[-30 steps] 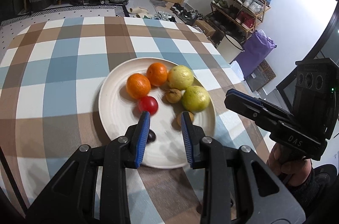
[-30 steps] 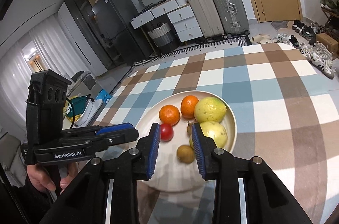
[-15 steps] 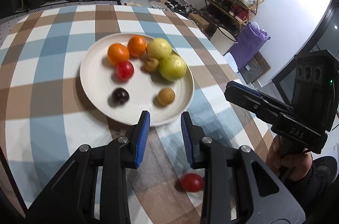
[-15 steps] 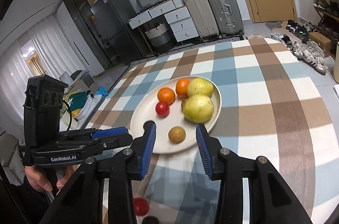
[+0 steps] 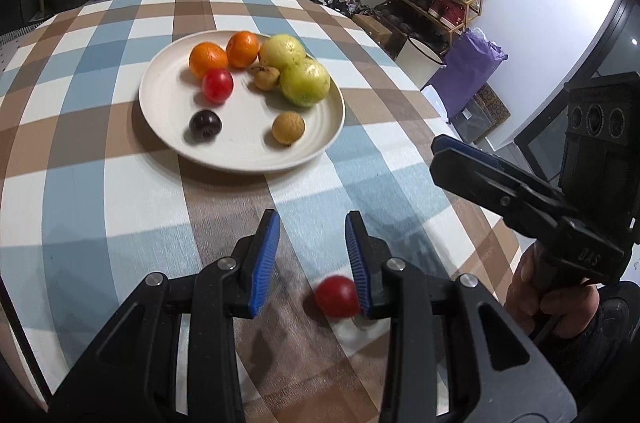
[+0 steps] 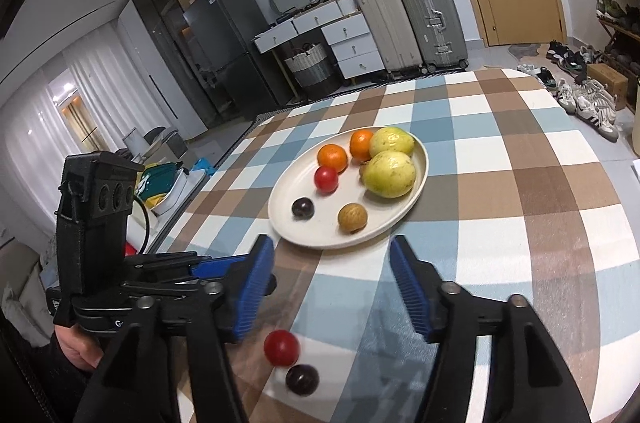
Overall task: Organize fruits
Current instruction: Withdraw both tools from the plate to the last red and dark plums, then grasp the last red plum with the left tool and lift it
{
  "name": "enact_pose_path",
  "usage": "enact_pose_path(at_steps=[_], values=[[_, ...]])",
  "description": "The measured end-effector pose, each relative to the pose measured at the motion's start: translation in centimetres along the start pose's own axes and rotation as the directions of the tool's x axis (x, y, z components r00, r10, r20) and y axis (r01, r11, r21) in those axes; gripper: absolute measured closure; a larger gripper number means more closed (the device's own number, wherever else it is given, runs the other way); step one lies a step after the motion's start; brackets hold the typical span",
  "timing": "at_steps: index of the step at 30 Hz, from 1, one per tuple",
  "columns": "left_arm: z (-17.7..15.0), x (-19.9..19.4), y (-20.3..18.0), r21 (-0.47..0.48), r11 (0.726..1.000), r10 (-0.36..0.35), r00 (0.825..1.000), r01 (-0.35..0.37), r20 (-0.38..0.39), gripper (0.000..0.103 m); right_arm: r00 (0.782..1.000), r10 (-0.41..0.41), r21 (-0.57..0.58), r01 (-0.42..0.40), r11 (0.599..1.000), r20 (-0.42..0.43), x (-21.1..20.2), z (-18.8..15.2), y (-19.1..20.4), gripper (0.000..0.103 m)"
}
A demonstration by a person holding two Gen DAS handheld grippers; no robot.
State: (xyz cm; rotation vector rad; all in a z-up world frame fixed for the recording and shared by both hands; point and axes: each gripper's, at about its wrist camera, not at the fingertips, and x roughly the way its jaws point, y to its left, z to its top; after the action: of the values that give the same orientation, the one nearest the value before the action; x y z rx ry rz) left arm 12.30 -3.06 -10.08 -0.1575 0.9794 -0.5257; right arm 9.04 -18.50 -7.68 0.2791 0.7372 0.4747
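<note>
Plate (image 6: 404,219) mid-table holding seven fruits, two small fruits (image 6: 281,347) on tablecloth (image 6: 500,247) nearer the cameras, touching each other.

Clearance on the checked tablecloth (image 6: 500,183)

Open cloth is left all round the plate (image 5: 168,127); the near strip is obstructed by a loose red fruit (image 6: 281,347) and a dark fruit (image 6: 302,379). Gaps are left between fruits on the plate's near half.

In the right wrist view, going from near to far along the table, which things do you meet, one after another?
Dark fruit off the plate → red fruit off the plate → plate → brown fruit → red fruit on the plate → orange.
</note>
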Motion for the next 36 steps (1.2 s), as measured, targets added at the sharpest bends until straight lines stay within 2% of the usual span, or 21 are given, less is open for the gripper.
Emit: enact_pose_path(at_steps=[4, 6, 9, 13, 17, 32, 34, 35, 36], values=[[-1.1, -0.1, -0.2, -0.001, 1.0, -0.001, 1.0, 0.001, -0.011, 0.071, 1.0, 0.017, 0.002, -0.017, 1.0, -0.007, -0.1, -1.1, 0.3, 0.038], [-1.6, -0.1, -0.3, -0.002, 1.0, 0.0, 1.0, 0.0, -0.016, 0.064, 1.0, 0.019, 0.003, -0.019, 1.0, -0.014, -0.1, -1.6, 0.3, 0.037], [-2.2, 0.0, -0.2, -0.005, 1.0, -0.005, 1.0, 0.005, -0.025, 0.064, 1.0, 0.015, 0.007, -0.015, 1.0, -0.014, -0.4, -2.2, 0.3, 0.029], [-2.9, 0.4, -0.2, -0.016, 1.0, -0.017, 0.999, 0.016, -0.049, 0.063, 1.0, 0.012, 0.012, -0.012, 1.0, -0.015, -0.8, -2.7, 0.2, 0.029], [-3.5, 0.7, -0.6, -0.014, 1.0, -0.029, 0.998, 0.028, -0.06, 0.055, 1.0, 0.012, 0.016, -0.012, 1.0, -0.013, -1.2, -3.1, 0.1, 0.027], [-4.0, 1.6, -1.0, -0.008, 0.999, -0.043, 0.996, 0.043, -0.079, 0.055, 1.0, 0.013, 0.035, -0.013, 0.999, -0.005, -1.9, -3.7, -0.6, 0.027], [-4.1, 1.7, -1.2, -0.005, 0.998, -0.057, 0.995, 0.057, -0.086, 0.06, 1.0, 0.012, 0.038, -0.012, 0.999, -0.006, -1.9, -3.7, -0.7, 0.027], [-4.1, 1.8, -1.3, -0.003, 0.998, -0.064, 0.994, 0.064, -0.091, 0.071, 1.0, 0.012, 0.038, -0.012, 0.999, -0.006, -2.0, -3.8, -0.7, 0.027], [-4.1, 1.8, -1.4, 0.007, 0.998, -0.065, 0.994, 0.065, -0.092, 0.076, 1.0, 0.013, 0.038, -0.012, 0.999, -0.007, -2.0, -3.8, -0.8, 0.027]])
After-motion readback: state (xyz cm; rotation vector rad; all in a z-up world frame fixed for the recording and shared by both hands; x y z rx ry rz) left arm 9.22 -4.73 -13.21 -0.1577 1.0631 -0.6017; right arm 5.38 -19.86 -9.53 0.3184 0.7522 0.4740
